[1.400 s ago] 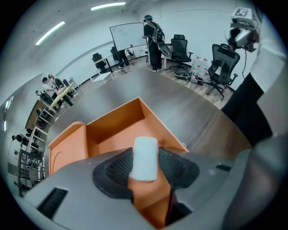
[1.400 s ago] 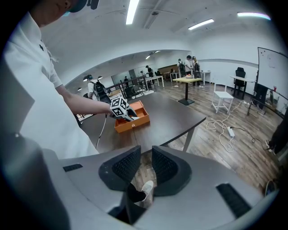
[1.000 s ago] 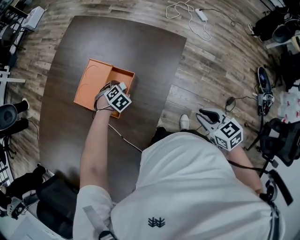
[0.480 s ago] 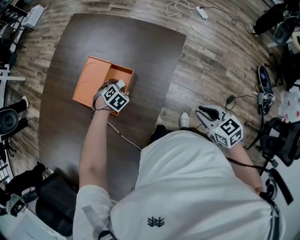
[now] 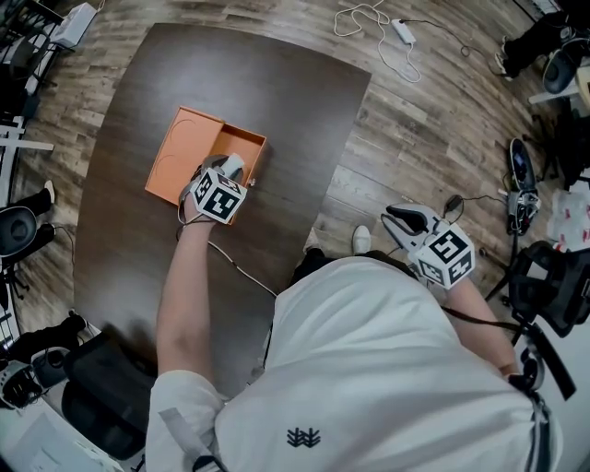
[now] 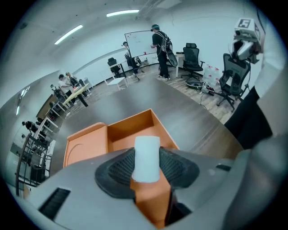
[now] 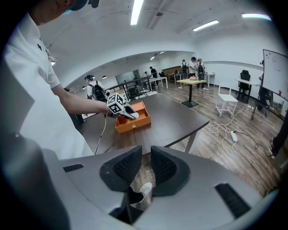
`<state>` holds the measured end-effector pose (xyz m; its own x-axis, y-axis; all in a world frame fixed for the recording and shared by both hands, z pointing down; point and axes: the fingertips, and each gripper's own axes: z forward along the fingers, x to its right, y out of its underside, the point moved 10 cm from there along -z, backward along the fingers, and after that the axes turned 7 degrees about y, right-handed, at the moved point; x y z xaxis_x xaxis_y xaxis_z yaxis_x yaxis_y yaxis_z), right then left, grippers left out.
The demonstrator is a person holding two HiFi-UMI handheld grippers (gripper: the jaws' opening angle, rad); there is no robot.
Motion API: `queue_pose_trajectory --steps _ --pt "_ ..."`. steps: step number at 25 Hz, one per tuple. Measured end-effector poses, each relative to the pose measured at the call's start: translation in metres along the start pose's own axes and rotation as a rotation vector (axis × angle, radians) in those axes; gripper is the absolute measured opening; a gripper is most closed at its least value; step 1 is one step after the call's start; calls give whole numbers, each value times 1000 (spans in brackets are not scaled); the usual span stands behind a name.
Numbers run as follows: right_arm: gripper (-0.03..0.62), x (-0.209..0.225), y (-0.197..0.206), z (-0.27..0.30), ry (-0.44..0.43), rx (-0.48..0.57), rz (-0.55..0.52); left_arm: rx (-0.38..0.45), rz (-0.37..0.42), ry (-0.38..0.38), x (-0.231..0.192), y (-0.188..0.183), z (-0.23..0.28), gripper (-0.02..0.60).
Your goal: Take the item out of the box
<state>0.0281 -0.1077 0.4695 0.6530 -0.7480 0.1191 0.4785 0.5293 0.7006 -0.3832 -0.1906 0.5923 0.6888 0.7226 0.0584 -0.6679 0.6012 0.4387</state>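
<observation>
An orange box (image 5: pixel 189 147) lies open on the dark table (image 5: pixel 277 101), its flat lid part to the left and the empty compartment (image 5: pixel 244 147) to the right. My left gripper (image 5: pixel 234 166) hovers at the compartment's near edge, shut on a small white rounded item (image 6: pixel 146 158). In the left gripper view the item sits upright between the pads, with the box (image 6: pixel 130 128) below it. My right gripper (image 5: pixel 398 218) hangs off the table's right side over the floor, its jaws nearly together on nothing (image 7: pixel 146 164). It looks across at the box (image 7: pixel 135 120).
A white cable and power strip (image 5: pixel 383 28) lie on the wood floor beyond the table's far corner. A white shoe (image 5: pixel 361 240) shows near the person's body. Bags, chairs and gear (image 5: pixel 544 166) crowd the right side; more equipment (image 5: pixel 23 230) stands at the left.
The left gripper has come up and slightly back from inside the compartment, with the white item in its jaws. The right gripper has hardly moved.
</observation>
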Motion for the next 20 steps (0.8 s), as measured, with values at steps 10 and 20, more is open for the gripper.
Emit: queue_pose_trajectory --steps 10,20 --pt "32 5 -10 14 -58 23 -56 183 -173 -50 17 -5 -43 173" --pt "6 30 -28 15 -180 68 -165 334 -341 -118 79 -34 -97 173"
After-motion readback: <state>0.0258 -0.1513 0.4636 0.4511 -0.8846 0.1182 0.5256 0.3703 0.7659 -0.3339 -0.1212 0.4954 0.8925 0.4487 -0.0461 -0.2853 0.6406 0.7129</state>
